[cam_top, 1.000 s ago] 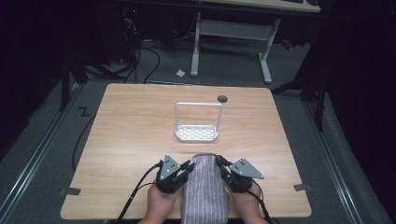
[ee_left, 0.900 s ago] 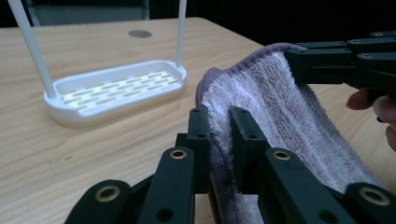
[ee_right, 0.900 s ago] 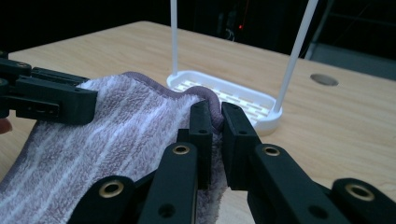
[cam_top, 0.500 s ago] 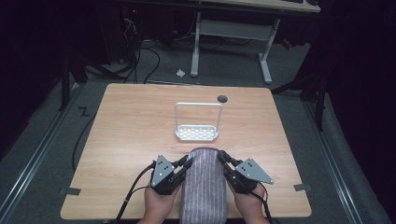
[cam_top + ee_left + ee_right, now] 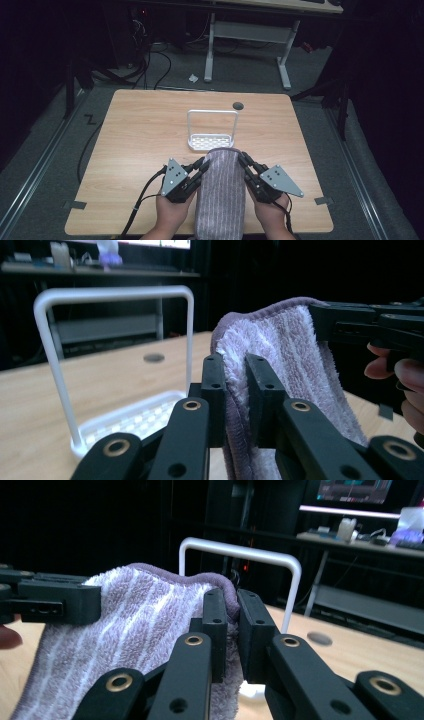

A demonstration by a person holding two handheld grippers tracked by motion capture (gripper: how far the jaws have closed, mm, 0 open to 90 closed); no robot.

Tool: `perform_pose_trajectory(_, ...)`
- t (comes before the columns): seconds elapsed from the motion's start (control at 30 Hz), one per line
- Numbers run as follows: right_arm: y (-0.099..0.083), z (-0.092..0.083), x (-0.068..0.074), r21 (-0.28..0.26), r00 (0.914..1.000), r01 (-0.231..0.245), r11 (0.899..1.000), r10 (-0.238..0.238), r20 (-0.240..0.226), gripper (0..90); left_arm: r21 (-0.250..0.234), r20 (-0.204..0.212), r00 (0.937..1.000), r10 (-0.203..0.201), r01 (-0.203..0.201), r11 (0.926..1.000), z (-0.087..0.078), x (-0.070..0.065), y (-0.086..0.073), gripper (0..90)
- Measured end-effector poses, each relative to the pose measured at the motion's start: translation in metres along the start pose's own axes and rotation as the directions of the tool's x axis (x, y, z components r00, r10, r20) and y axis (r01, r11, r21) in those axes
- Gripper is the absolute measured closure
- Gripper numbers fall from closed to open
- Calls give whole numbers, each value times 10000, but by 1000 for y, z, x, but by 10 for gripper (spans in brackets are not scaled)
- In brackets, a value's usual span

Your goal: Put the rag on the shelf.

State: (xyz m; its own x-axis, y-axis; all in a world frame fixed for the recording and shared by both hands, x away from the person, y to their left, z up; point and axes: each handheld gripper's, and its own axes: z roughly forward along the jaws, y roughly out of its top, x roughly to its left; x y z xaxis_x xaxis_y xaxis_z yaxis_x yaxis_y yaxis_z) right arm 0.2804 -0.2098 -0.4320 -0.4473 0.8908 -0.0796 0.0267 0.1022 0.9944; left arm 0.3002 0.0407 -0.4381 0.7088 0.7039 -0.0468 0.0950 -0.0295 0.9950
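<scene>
A purple striped towel [image 5: 221,192] hangs stretched between my two grippers above the table's near edge, its far edge just short of the white rack [image 5: 212,129]. My left gripper [image 5: 202,164] is shut on the towel's left far corner [image 5: 235,375]. My right gripper [image 5: 243,161] is shut on the right far corner [image 5: 229,600]. The rack is a white wire frame on a perforated base [image 5: 132,417], standing upright just beyond the towel; its top bar [image 5: 240,552] rises behind the cloth. The towel's near end drops off the bottom of the high view.
The wooden table [image 5: 135,135] has a dark round hole [image 5: 238,106] behind the rack. Tape marks sit at its near corners [image 5: 320,201]. Cables trail off the left gripper over the table's near left. A desk frame [image 5: 247,35] stands on the floor beyond.
Both grippers have lifted the towel's far edge and carried it slightly forward toward the rack, and the towel now hangs higher between them.
</scene>
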Motion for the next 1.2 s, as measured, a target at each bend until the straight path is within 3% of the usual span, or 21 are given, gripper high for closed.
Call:
perform_pose_trajectory(0.1, 16, -1, -5, -362, 9999, 40, 9993, -36, 103, 838, -236, -9, 10000, 10, -10, 9997, 0, 2, 10, 802)
perform_pose_trajectory(0.2, 25, 0, -8, -589, 9999, 54, 9983, -45, 156, 838, -392, 127, 9997, -229, 234, 9990, 1, 7, 22, 803)
perform_pose_trajectory(0.3, 42, 4, -9, -871, 9998, 157, 9961, -143, 166, 838, -612, -134, 9998, 146, -154, 9980, 4, 11, 36, 804)
perform_pose_trajectory(0.5, 58, 12, -12, -1101, 9997, 224, 9937, -208, 156, 838, -798, -377, 9987, 347, -376, 9961, 9, 18, 51, 805)
perform_pose_trajectory(0.73, 78, 32, -22, -1134, 9990, 346, 9929, -313, 305, 838, -1095, -929, 9933, 684, -784, 9909, 19, 33, 71, 809)
perform_pose_trajectory(0.97, 97, 59, -31, -1073, 9987, 292, 9938, -244, 453, 839, -934, -1429, 9846, 1007, -1147, 9890, 42, 53, 89, 811)
perform_pose_trajectory(1.17, 107, 80, -37, -1068, 9984, 289, 9939, -235, 513, 839, -1014, -1651, 9822, 901, -1078, 9890, 55, 69, 97, 811)
perform_pose_trajectory(1.2, 110, 91, -40, -1023, 9984, 209, 9945, -154, 540, 838, -974, -1691, 9824, 787, -961, 9906, 59, 73, 99, 811)
